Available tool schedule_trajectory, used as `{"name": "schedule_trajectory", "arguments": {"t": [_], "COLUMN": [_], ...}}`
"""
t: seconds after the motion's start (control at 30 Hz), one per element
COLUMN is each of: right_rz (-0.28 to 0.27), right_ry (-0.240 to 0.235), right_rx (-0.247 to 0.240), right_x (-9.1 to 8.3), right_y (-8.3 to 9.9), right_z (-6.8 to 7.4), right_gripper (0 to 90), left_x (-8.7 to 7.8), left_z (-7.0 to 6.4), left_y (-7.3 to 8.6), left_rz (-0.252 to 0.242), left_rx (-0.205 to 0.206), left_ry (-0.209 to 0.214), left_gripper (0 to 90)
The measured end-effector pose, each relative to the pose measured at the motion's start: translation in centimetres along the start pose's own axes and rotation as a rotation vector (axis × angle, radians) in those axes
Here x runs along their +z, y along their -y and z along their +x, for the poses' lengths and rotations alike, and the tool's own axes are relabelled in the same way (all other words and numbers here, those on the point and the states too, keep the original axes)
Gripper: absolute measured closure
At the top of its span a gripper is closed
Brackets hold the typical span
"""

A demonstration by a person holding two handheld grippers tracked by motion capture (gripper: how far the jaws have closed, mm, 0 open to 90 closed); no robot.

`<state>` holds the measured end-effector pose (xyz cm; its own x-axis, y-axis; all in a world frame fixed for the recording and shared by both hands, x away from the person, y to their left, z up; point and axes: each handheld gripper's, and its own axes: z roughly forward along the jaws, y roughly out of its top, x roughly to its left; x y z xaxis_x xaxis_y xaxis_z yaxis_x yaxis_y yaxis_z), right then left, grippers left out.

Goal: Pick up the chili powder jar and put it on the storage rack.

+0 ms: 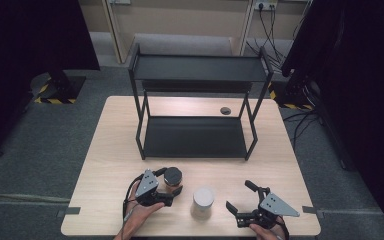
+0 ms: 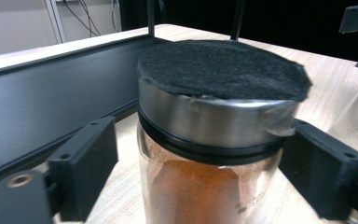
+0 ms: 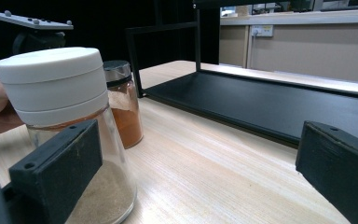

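Near the front edge of the wooden table [image 1: 110, 165], the left gripper [image 1: 169, 182] is sitting around a dark-lidded jar [image 1: 173, 176], its jaws spread to either side of it. Up close in the left gripper view, that jar [image 2: 214, 140] is showing a black felt-like top, a shiny metal collar and orange-brown powder inside the glass. The two black jaws are flanking it just under the collar: the one at the right of that view is looking as if it touches the collar's edge, the one at the left is standing a little apart, so the grip is not closed on the glass.

Over on the other side, the right gripper [image 1: 241, 195] is resting wide open, jaws well apart and clamped on nothing. A white-lidded jar [image 1: 203, 201] is standing upright between the two grippers, near the dark-lidded one. From the right gripper view, the white-lidded jar [image 3: 70, 140] is holding pale sandy powder and standing just behind the jaw at the left of that view, with the orange-powder jar [image 3: 123, 102] beyond it.

Behind both jars, a black two-tier shelf rack [image 1: 195, 135] is standing on the table, its lower tray and upper tray both bare.
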<state>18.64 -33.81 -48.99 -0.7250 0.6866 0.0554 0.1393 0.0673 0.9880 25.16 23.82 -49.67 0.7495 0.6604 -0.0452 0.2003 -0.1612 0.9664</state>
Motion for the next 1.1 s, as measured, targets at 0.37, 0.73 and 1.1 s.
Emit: {"name": "schedule_trajectory", "arguments": {"t": [0.37, 0.73, 1.1], "right_rz": [0.000, 0.000, 0.000], "right_ry": [0.003, 0.001, -0.001], "right_rx": [0.002, 0.001, 0.002], "right_x": [0.0, 0.0, 0.0], "right_y": [0.0, 0.0, 0.0], "right_z": [0.0, 0.0, 0.0], "right_gripper": [1.0, 1.0, 0.9], "left_x": [0.2, -0.7, -1.3], "left_z": [0.0, -0.1, -0.2], "left_y": [-0.5, -1.4, -2.6], "left_rz": [0.015, -0.010, -0.021], "left_rx": [0.033, 0.026, 0.042], "left_ry": [0.008, -0.005, -0.014], "left_gripper": [31.5, 31.6, 31.7]}}
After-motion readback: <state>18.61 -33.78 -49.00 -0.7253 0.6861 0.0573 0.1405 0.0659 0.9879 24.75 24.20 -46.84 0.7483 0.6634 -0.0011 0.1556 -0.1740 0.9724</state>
